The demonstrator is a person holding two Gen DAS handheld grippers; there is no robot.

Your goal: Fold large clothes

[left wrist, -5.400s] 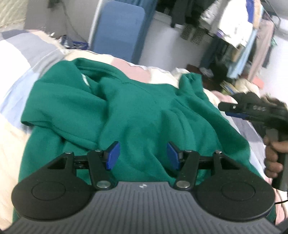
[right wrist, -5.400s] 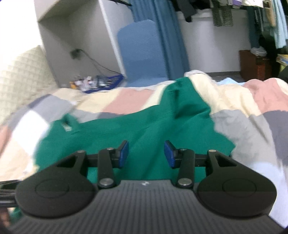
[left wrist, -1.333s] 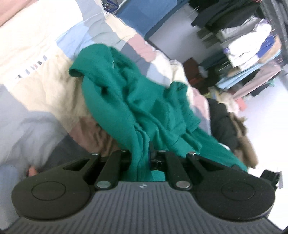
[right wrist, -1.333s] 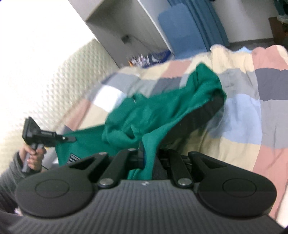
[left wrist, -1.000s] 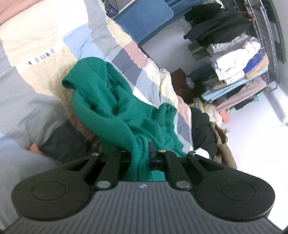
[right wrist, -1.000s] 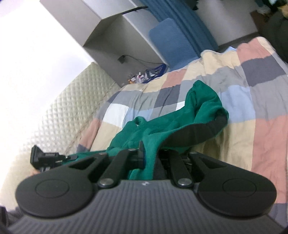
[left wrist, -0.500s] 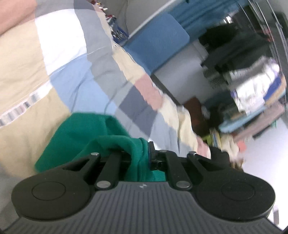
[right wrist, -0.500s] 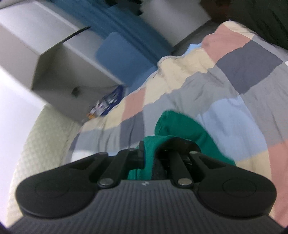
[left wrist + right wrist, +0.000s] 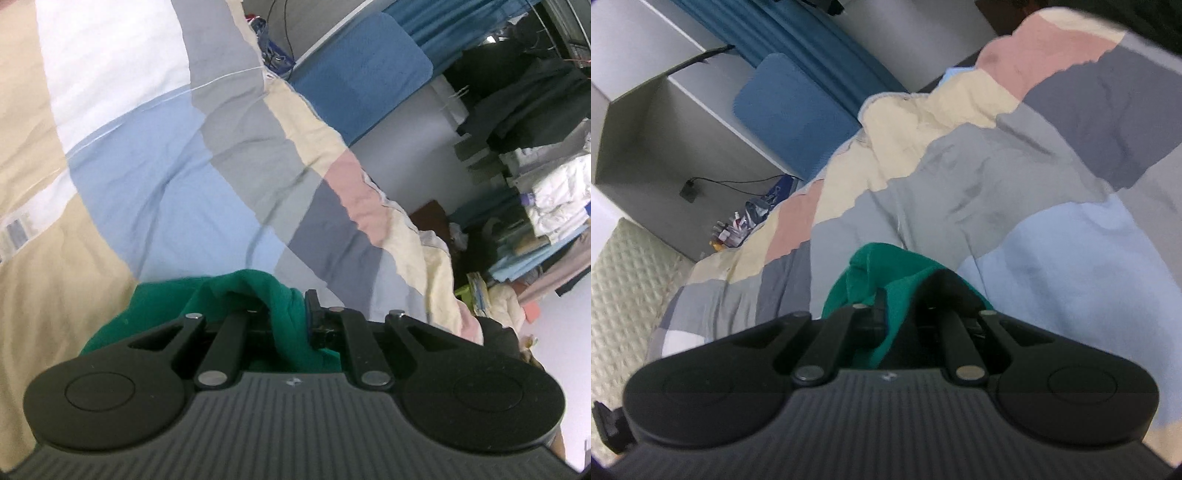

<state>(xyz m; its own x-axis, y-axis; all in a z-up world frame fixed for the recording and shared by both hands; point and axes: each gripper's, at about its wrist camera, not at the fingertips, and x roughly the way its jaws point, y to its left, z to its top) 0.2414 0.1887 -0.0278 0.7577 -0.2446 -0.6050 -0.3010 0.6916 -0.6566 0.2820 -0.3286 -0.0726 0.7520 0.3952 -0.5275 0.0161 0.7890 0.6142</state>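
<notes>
Since 1s ago: green garment (image 9: 288, 306) bunched near | jaws still clamped

I'm working in a lived-in bedroom at home: a patchwork quilt (image 9: 155, 192) covers the bed close beneath me, a quilted headboard (image 9: 624, 280) stands at its left, and beyond the far edge are a blue chair (image 9: 362, 70), blue curtains (image 9: 816, 40) and a crowded clothes rack (image 9: 532, 122).
</notes>
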